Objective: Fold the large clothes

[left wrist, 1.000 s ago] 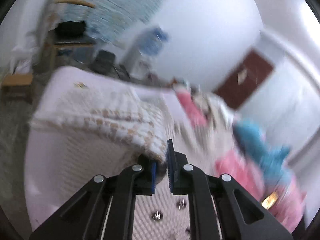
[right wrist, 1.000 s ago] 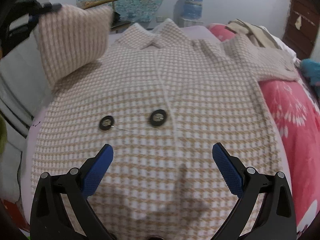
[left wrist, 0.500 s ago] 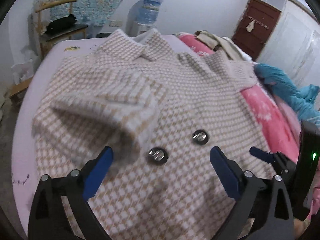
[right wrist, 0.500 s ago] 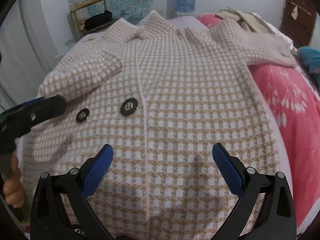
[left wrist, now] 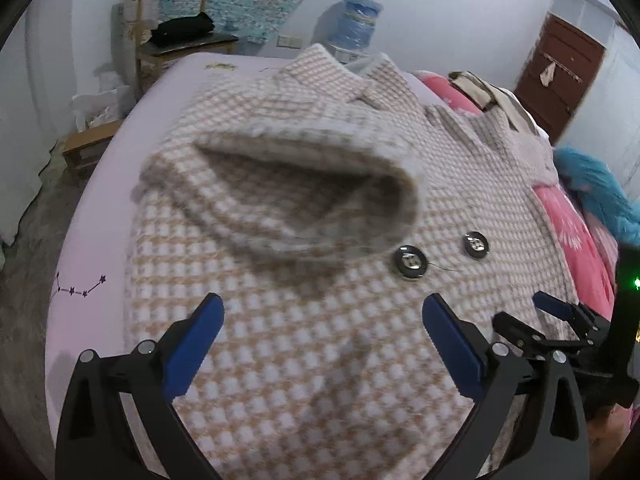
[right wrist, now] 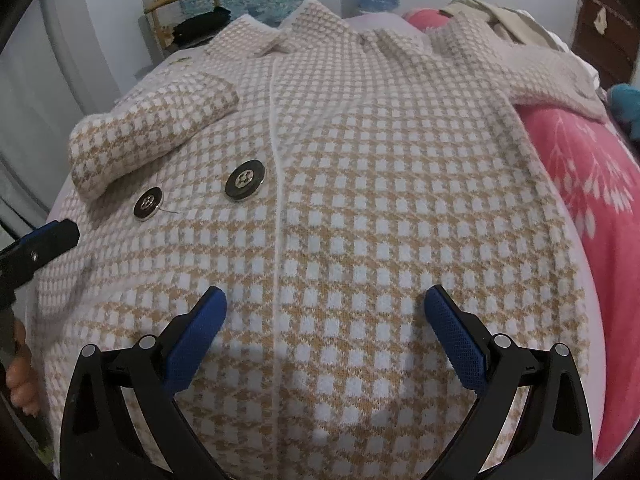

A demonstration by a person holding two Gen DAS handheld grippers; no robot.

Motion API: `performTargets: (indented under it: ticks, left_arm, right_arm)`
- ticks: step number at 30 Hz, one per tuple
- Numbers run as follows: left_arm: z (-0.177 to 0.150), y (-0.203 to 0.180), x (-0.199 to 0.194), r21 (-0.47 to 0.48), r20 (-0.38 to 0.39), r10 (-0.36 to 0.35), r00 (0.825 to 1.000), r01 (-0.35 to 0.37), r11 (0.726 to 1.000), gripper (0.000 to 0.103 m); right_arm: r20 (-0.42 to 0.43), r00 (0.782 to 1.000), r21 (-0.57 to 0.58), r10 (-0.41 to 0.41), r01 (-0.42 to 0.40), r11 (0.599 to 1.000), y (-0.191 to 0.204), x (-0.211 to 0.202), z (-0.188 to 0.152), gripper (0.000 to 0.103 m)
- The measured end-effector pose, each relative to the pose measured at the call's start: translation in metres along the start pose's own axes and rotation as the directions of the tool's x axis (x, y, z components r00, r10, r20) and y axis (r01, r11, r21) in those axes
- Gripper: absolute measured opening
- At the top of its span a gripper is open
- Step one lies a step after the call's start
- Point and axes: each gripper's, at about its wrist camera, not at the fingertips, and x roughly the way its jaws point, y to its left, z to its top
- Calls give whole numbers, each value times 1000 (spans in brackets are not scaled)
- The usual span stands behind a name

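Tan-and-white checked coat (right wrist: 360,184) lies spread front-up across a lilac bed (left wrist: 96,216), filling the frame's middle. One sleeve (right wrist: 152,136) lies folded over its chest at upper left, above two black buttons (right wrist: 245,180). Left gripper (left wrist: 322,340) and right gripper (right wrist: 326,328) both tilt downward over the hem, jaws spread wide, pinching nothing.

Open cloth ahead across the coat (right wrist: 380,200), blocked left by the folded sleeve (right wrist: 152,132) beside its buttons (right wrist: 245,180), crowded right by the pink blanket (right wrist: 580,184).
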Motion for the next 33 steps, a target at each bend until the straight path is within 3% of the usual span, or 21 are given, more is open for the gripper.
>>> performTargets:
  ticks: [3, 6, 11, 14, 17, 21, 22, 24, 28, 31, 33]
  left_arm:
    - [-3, 15, 8, -49, -23, -37, 999, 36, 998, 98]
    - [-5, 22, 5, -67, 25, -75, 997, 76, 995, 98]
    - [-7, 33, 2, -86, 48, -143, 989, 147, 985, 98]
    - [-7, 33, 1, -70, 33, -149, 988, 151, 986, 98]
    - [-8, 30, 0, -55, 22, -135, 991, 136, 989, 98]
    - [-10, 25, 2, -43, 35, -116, 993, 118, 992, 98]
    - [-10, 24, 2, -40, 38, -110, 993, 112, 993, 98]
    - [-10, 22, 3, -37, 38, -100, 994, 101, 994, 98]
    - [-9, 25, 3, -70, 44, -118, 992, 121, 990, 98]
    - [-9, 30, 1, -91, 48, -145, 988, 149, 985, 98]
    - [-8, 32, 1, -95, 44, -156, 987, 160, 983, 98]
  right_arm:
    - [-9, 1000, -23, 26, -26, 999, -2, -1, 1, 95]
    - [-22, 999, -9, 23, -23, 1000, -5, -7, 8, 95]
    - [116, 987, -3, 113, -113, 994, 10, -47, 50, 95]
    - [156, 962, -98, 226, -212, 972, 44, -60, 85, 95]
    - [131, 921, -231, 367, -331, 915, 95, -62, 111, 95]
    - [23, 933, -399, 358, -320, 859, 166, -30, 129, 95]
    - [2, 934, -412, 356, -324, 852, 173, -21, 131, 90]
    - [-43, 959, -478, 279, -265, 837, 192, 6, 133, 81]
    - [-105, 980, -537, 169, -199, 820, 197, 33, 123, 35]
    - [-129, 960, -428, 249, -280, 859, 162, 25, 126, 19]
    - [-88, 948, -329, 306, -318, 889, 133, 7, 126, 16]
